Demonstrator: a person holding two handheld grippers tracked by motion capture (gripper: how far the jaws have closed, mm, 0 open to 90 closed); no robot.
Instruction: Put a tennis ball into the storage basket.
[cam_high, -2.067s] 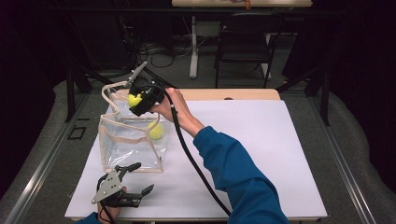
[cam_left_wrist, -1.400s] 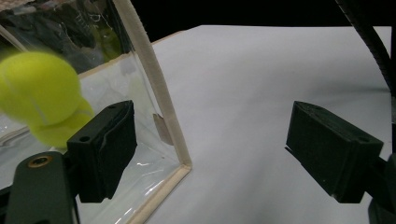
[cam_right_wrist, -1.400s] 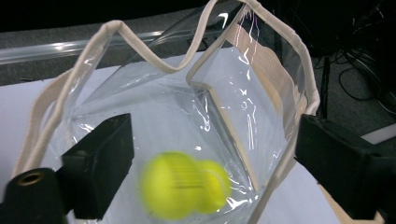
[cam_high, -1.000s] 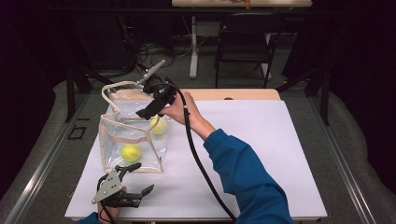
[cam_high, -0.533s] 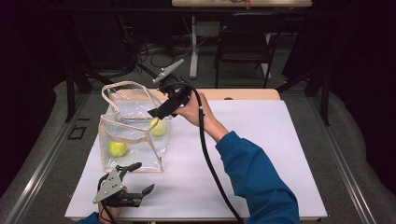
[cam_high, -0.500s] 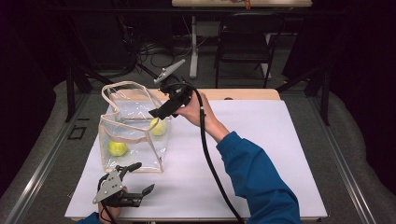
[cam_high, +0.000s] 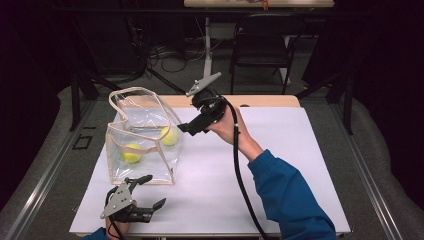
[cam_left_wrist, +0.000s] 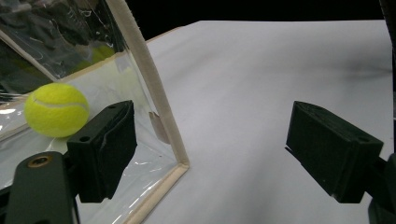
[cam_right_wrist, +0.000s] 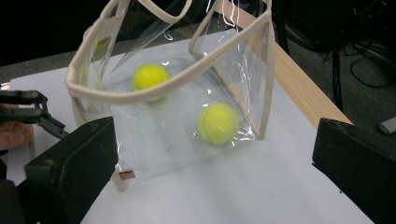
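The right tongs (cam_high: 184, 128) are held wide apart and empty, raised above the counter just beside the open mouth of the clear plastic tote bag with cream fabric trim (cam_high: 142, 135). The left tongs (cam_high: 148, 191) are likewise spread wide and grip nothing, resting low near the front bottom corner of the bag. Two yellow-green tennis balls (cam_right_wrist: 218, 122) are seen lying apart inside the bag on its floor, one (cam_high: 132, 153) toward the left wall, the other (cam_high: 169, 135) toward the right wall. The bag stands upright on the white-covered counter (cam_high: 280, 165). If the right tongs are drawn away, it is judged best that they be lifted clear of the cream handles, so that the light bag is not snagged or tipped
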